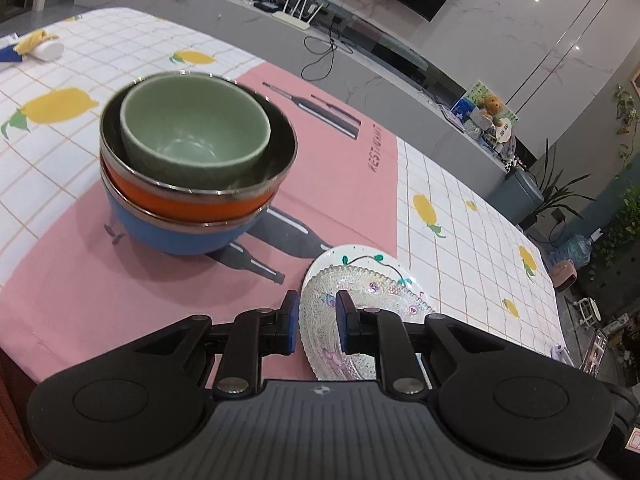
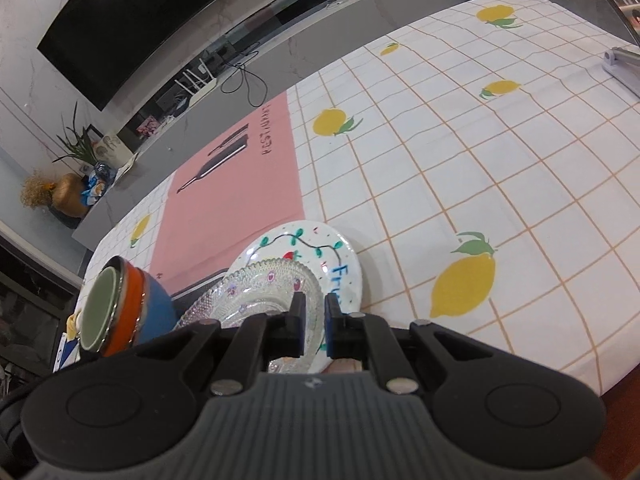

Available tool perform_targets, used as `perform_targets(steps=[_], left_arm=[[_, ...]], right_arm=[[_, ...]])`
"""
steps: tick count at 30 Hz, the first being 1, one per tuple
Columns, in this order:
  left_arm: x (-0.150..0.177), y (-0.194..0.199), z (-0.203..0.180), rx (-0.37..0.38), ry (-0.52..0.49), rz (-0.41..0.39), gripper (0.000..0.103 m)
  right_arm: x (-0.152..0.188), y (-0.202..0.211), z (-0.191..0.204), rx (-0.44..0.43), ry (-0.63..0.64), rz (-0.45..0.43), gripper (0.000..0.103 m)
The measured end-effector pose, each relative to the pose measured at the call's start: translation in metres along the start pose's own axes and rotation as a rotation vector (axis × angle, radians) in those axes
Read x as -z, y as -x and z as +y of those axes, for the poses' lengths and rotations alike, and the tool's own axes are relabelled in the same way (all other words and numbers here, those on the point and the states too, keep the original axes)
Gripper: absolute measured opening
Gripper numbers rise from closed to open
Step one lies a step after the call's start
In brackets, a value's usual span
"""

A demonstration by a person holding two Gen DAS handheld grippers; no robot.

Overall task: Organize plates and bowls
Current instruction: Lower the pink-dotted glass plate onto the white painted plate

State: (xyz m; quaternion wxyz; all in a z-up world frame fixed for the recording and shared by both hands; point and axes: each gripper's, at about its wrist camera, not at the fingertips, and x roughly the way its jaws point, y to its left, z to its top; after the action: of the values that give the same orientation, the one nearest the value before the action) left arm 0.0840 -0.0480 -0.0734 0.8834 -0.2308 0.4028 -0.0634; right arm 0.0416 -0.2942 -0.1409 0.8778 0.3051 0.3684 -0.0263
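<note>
A green bowl (image 1: 196, 128) sits inside an orange bowl (image 1: 188, 200), which sits inside a blue bowl (image 1: 176, 232), all on the pink mat (image 1: 340, 184). To their right a clear patterned glass plate (image 1: 360, 292) lies on a white painted plate (image 1: 360, 258). My left gripper (image 1: 318, 320) hovers over the glass plate's near left edge, jaws slightly apart, holding nothing. In the right wrist view the glass plate (image 2: 256, 296) lies on the white plate (image 2: 320, 248). My right gripper (image 2: 313, 312) has its jaws narrowly apart around the glass plate's near rim. The bowl stack (image 2: 120, 308) stands at the left.
The table wears a white checked cloth with lemons (image 2: 464, 284). A white tube and a yellow cloth (image 1: 38, 46) lie at the far left. A phone stand (image 2: 624, 64) stands at the far right. The table's front edge is close below both grippers.
</note>
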Motion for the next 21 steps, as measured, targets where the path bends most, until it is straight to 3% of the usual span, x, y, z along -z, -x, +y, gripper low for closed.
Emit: perform_targets(steps=[21], left_arm=[[0.006,-0.028,-0.006,-0.033,-0.058,0.052,0.021]], right_arm=[[0.002,-0.028,0.004,0.102,0.134,-0.012,0.015]])
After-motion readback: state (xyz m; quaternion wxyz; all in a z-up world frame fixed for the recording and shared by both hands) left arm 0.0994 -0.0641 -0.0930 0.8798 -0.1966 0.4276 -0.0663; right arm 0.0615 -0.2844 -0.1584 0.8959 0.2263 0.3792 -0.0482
